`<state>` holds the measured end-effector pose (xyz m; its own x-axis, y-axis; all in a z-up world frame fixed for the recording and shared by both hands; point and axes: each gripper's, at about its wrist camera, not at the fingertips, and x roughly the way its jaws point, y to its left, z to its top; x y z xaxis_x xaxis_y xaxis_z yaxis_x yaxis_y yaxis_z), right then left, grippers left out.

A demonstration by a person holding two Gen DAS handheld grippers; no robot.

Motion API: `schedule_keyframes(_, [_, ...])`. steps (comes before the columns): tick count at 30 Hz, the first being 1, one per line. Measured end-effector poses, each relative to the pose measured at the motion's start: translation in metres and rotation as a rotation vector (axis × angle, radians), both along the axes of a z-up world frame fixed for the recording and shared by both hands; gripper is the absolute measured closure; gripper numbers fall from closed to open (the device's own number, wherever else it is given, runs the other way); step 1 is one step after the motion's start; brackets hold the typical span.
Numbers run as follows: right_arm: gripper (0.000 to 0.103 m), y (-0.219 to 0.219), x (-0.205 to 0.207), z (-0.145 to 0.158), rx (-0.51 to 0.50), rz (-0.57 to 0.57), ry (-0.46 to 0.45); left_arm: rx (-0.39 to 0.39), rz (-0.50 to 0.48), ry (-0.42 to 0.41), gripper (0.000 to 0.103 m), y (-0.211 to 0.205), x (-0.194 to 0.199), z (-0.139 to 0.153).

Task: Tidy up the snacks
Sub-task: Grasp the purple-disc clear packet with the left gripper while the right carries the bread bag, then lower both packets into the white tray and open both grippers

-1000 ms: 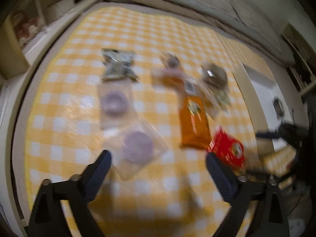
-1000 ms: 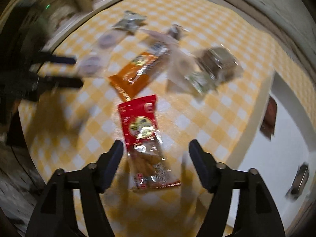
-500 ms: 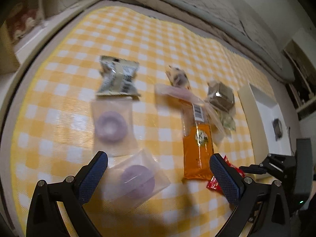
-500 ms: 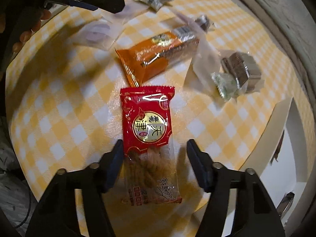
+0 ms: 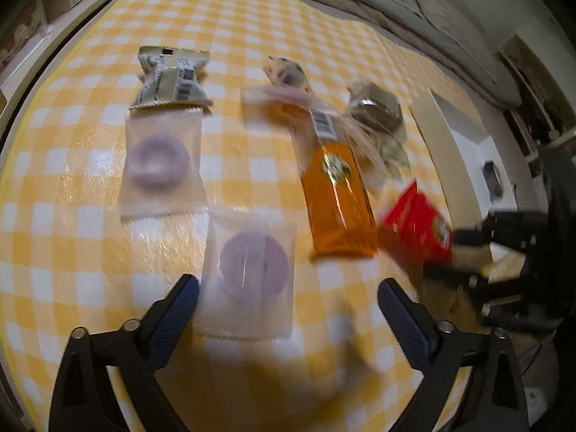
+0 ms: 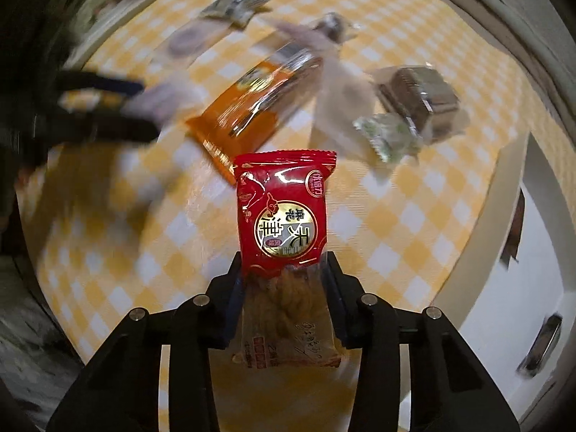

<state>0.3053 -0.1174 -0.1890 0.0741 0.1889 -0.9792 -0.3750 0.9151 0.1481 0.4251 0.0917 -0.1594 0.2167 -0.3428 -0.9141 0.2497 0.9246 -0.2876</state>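
Red snack packet [image 6: 284,212] clamped upright above scattered snacks [image 5: 338,194].

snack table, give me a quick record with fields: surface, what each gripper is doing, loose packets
surface: yellow checked tablecloth
right gripper: shut on red snack packet, lifted off the cloth
left gripper: open, over the near purple pastry packet
loose packets: far purple pastry packet, silver packet, orange packet, brown cake packet
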Motion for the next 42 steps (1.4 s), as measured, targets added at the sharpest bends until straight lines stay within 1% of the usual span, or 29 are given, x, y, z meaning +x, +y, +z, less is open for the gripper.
schedule_keyframes(2, [0.065, -0.003, 0.003, 0.004, 0.002, -0.021, -0.008, 0.027, -0.009, 0.001, 0.020, -0.005, -0.003, -0.001])
schedule_keyframes(5, [0.067, -0.003, 0.005, 0.012, -0.009, -0.041, -0.022, 0.087, 0.006, 0.002, 0.028, -0.010, -0.006, 0.000])
schedule_keyframes(7, [0.067, -0.004, 0.003, 0.018, -0.010, -0.057, -0.036, 0.114, 0.043, 0.008, 0.032, -0.013, -0.004, 0.001])
schedule_keyframes(10, [0.067, -0.004, 0.000, 0.029, 0.005, -0.082, -0.053, 0.115, 0.116, 0.019, 0.033, -0.016, -0.001, 0.001])
schedule_keyframes(11, [0.067, -0.001, -0.001, 0.030, 0.008, -0.088, -0.057, 0.121, 0.149, 0.031, 0.033, -0.017, 0.001, 0.000])
schedule_keyframes(13, [0.067, -0.002, -0.004, 0.035, 0.006, -0.104, -0.064, 0.151, 0.178, 0.035, 0.035, -0.023, 0.002, -0.002])
schedule_keyframes(15, [0.067, -0.002, -0.008, 0.037, -0.004, -0.125, -0.072, 0.192, 0.180, 0.029, 0.042, -0.029, 0.003, -0.003])
schedule_keyframes(17, [0.067, -0.003, -0.010, 0.041, -0.002, -0.143, -0.075, 0.242, 0.176, 0.021, 0.051, -0.036, 0.003, -0.004])
schedule_keyframes(19, [0.067, -0.003, -0.010, 0.043, -0.001, -0.154, -0.081, 0.269, 0.170, 0.015, 0.051, -0.041, 0.001, -0.004])
schedule_keyframes(22, [0.067, -0.004, -0.007, 0.043, 0.011, -0.164, -0.086, 0.282, 0.162, 0.009, 0.053, -0.044, -0.002, -0.003])
schedule_keyframes(26, [0.067, -0.006, -0.007, 0.048, 0.018, -0.167, -0.096, 0.288, 0.187, 0.017, 0.054, -0.035, -0.006, 0.002])
schedule_keyframes(29, [0.067, -0.009, -0.008, 0.053, 0.027, -0.178, -0.111, 0.282, 0.216, -0.001, 0.055, -0.025, -0.010, 0.014])
schedule_keyframes(31, [0.067, -0.009, -0.007, 0.058, 0.023, -0.185, -0.135, 0.279, 0.230, -0.030, 0.055, -0.020, -0.014, 0.027])
schedule_keyframes(37, [0.067, -0.019, -0.006, 0.084, 0.038, -0.213, -0.227, 0.255, 0.282, -0.166, 0.055, -0.015, -0.028, 0.078])
schedule_keyframes(38, [0.068, -0.022, -0.007, 0.087, 0.039, -0.221, -0.235, 0.236, 0.287, -0.192, 0.055, -0.018, -0.030, 0.088])
schedule_keyframes(42, [0.067, -0.042, -0.011, 0.102, 0.042, -0.259, -0.269, 0.167, 0.284, -0.258, 0.055, -0.032, -0.041, 0.117])
